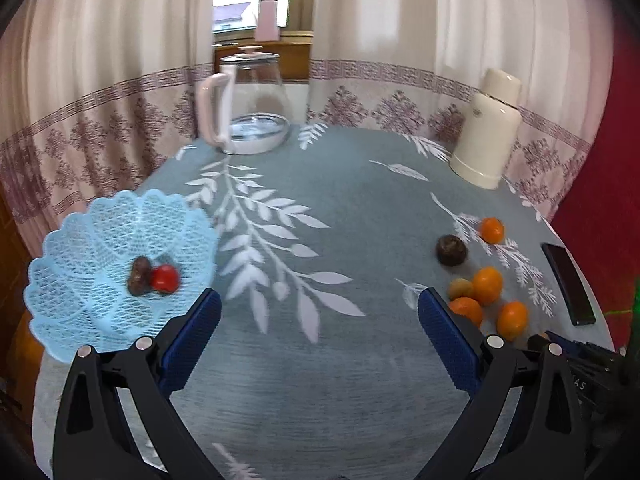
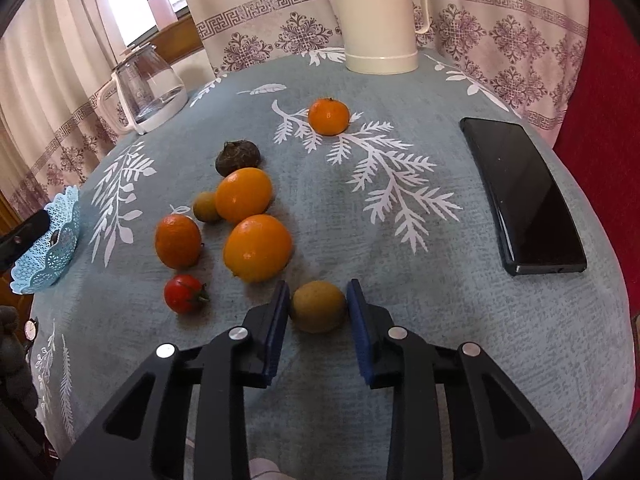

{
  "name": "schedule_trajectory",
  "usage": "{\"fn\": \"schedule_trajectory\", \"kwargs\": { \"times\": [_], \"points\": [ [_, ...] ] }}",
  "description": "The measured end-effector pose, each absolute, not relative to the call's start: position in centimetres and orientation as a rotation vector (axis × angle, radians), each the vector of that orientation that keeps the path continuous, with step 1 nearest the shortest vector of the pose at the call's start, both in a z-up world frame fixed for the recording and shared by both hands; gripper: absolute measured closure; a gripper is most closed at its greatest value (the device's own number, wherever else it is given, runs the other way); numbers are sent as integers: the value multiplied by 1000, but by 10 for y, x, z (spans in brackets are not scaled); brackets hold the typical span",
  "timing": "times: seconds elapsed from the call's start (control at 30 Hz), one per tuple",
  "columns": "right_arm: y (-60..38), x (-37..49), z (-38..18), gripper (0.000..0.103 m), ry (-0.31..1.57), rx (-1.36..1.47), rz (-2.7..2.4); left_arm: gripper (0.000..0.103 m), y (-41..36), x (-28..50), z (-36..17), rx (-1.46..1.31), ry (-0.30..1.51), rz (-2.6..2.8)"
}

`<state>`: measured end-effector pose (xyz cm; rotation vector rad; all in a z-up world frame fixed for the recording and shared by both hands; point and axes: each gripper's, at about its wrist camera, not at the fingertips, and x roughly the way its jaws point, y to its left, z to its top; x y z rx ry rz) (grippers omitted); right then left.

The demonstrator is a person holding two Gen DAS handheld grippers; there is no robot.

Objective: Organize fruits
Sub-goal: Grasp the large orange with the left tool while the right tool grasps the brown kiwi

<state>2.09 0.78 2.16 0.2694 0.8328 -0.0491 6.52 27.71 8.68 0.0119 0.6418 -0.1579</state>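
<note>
A light-blue lattice basket (image 1: 80,264) sits at the table's left and holds a dark fruit (image 1: 139,276) and a red tomato (image 1: 165,278). My left gripper (image 1: 320,300) is open wide over bare cloth, right of the basket, with nothing between its fingers. In the right wrist view, my right gripper (image 2: 318,291) is shut on a small brown-green fruit (image 2: 318,306) that rests on the cloth. Just beyond lie two oranges (image 2: 258,248), a tangerine (image 2: 178,241), a tomato (image 2: 184,293), another small brown-green fruit (image 2: 206,207), a dark wrinkled fruit (image 2: 238,158) and a far tangerine (image 2: 328,116).
A black phone (image 2: 524,196) lies right of the fruit near the table edge. A cream thermos (image 2: 380,16) and a glass kettle (image 2: 148,88) stand at the back. The basket (image 2: 48,248) is at the far left edge. Curtains hang behind the table.
</note>
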Motion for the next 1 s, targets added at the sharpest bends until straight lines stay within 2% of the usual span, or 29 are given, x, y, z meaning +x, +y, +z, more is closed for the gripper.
{"fn": "schedule_trajectory", "kwargs": {
  "times": [0.53,0.73,1.0],
  "points": [
    [-7,21,18,73,815,305,0,4,191,93,52,55,788,-371],
    [-9,21,15,73,821,325,15,24,180,102,39,51,837,-401],
    [-8,21,13,72,828,328,20,45,173,108,29,47,869,-426]
  ]
}}
